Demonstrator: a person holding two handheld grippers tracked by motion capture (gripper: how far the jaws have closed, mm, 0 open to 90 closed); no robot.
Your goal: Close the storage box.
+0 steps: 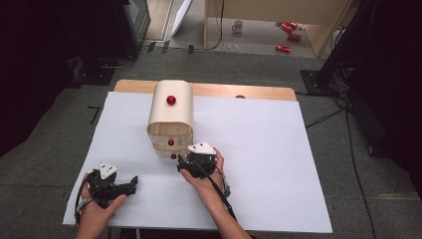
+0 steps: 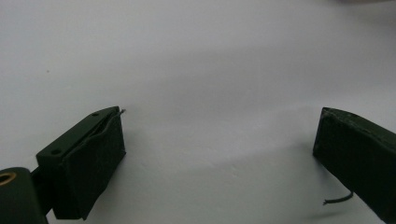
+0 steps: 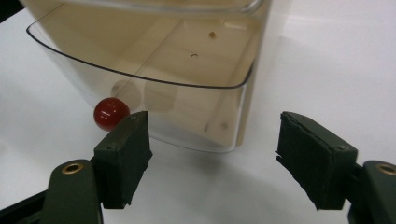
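I am holding the right tool (image 3: 212,158) spread wide, facing the clear plastic drawer with the small red round knob (image 3: 111,113), which is sitting just beyond its left jaw. My left tool (image 2: 219,154) is resting spread over the white-covered bench (image 2: 196,60).

White mug (image 1: 238,26) + red cans (image 1: 288,31) on floor beyond table, near wooden furniture (image 1: 323,20); dark stand (image 1: 134,20) far left.

The high view is soft and a little blurred, dark at its left and right edges. The white counter (image 1: 278,164) is bright, with soft shadows.
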